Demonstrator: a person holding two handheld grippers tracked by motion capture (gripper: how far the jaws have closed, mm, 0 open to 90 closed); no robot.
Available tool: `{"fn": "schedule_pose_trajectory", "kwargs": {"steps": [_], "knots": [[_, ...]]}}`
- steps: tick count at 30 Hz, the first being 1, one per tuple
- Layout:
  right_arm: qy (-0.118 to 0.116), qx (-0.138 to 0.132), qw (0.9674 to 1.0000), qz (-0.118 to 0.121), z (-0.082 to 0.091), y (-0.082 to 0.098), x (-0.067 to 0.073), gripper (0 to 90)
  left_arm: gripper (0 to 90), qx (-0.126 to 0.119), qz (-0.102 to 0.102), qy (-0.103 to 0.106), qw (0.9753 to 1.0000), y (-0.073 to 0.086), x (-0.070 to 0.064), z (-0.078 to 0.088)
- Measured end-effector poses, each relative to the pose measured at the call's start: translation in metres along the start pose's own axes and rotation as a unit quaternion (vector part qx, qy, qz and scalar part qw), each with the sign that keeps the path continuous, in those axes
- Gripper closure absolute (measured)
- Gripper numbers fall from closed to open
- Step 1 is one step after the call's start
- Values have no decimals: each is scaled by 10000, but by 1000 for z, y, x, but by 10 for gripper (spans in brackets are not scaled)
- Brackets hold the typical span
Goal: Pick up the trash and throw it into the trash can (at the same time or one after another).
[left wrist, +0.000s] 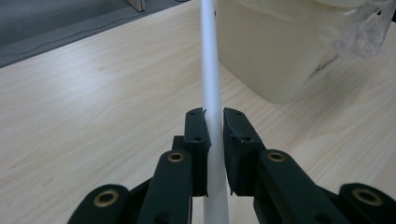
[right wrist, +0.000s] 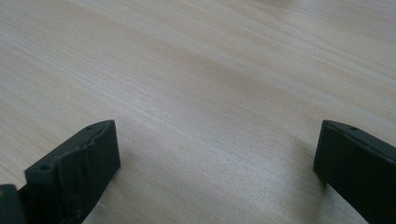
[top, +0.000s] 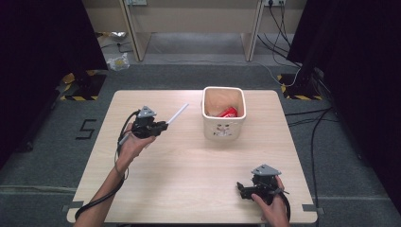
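L gripper (left wrist: 214,122) is clamping the white tube (left wrist: 211,70) left of the bin (top: 223,113), tip aiming at it. R gripper (right wrist: 215,154) is idling wide open near right. Risk: thin smooth tube slipping or hitting the rim.

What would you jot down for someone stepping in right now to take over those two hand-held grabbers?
Left gripper: jaws shut on a white straw, held above the table, its free end pointing toward the bin.
Right gripper: jaws wide open, nothing between them, low over the table's near right corner.
Cream bin: stands at the far middle of the table, lined with a clear bag; something red already lies inside.
Done: straw picked up.
Left, most likely: carry the straw over the bin's rim and release it there. It is not yet over the opening.
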State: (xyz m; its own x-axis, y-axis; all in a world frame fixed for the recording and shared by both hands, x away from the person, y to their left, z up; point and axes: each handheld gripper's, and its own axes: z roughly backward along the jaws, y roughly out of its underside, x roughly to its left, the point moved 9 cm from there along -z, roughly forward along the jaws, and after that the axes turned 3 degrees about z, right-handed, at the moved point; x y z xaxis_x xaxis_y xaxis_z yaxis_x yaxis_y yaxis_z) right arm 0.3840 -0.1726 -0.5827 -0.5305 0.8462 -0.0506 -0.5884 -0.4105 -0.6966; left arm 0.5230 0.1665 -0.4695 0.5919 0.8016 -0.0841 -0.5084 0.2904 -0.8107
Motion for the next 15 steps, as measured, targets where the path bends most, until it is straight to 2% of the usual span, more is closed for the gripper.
{"fn": "schedule_pose_trajectory", "kwargs": {"steps": [12,15], "knots": [[-1,-1,10000,7,0,0,0,6,798,-138,-185,33,9997,-31,-9,11],[1,-10,10000,5,0,0,0,6,798,-186,-285,68,9994,-44,-16,14]]}}
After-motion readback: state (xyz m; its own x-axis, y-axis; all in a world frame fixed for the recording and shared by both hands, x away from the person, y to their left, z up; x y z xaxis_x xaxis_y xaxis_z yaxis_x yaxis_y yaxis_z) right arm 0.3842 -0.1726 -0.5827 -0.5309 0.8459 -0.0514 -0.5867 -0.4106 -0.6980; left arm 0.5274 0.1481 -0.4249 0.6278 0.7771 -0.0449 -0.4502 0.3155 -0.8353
